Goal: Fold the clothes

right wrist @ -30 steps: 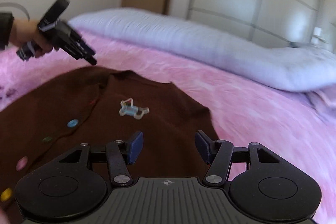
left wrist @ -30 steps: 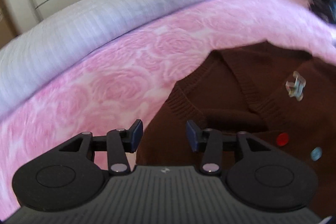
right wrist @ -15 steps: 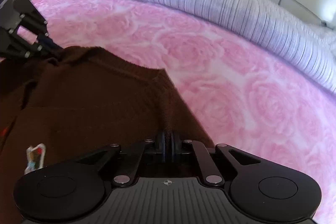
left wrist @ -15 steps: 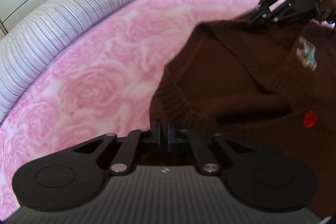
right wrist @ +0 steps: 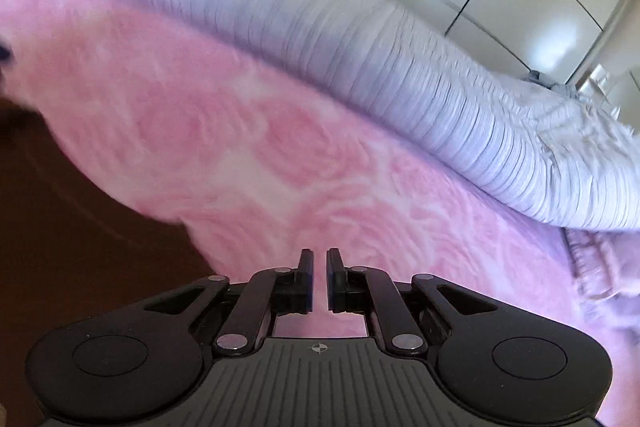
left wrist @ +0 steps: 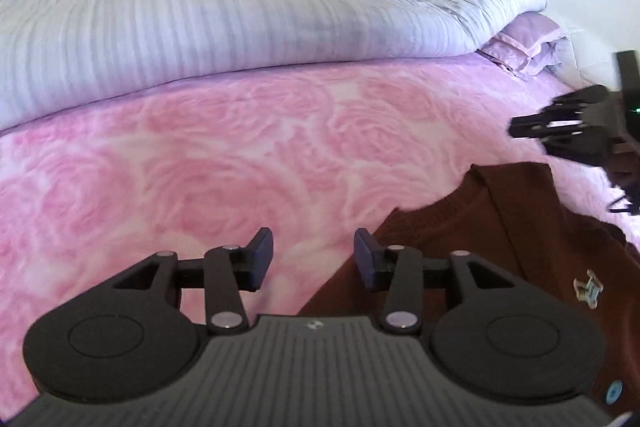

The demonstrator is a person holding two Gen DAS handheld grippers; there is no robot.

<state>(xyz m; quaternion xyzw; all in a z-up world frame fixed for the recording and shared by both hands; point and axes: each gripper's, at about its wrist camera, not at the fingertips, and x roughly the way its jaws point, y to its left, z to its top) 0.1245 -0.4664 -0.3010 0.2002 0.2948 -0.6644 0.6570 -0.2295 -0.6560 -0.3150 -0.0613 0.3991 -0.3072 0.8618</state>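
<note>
The left gripper point(left wrist: 314, 259) hangs with jaws spread wide, holding nothing, above the pink rose-patterned blanket point(left wrist: 240, 163). At about four o'clock from it lies the brown knit cardigan point(left wrist: 480, 235), ribbed along its edge, with a small pale emblem point(left wrist: 587, 287) and a blue button point(left wrist: 614, 391). The right gripper point(right wrist: 319, 281) has jaws nearly together, a thin gap, empty; the view is blurred. At twelve o'clock runs the pale striped duvet point(left wrist: 240, 27).
</note>
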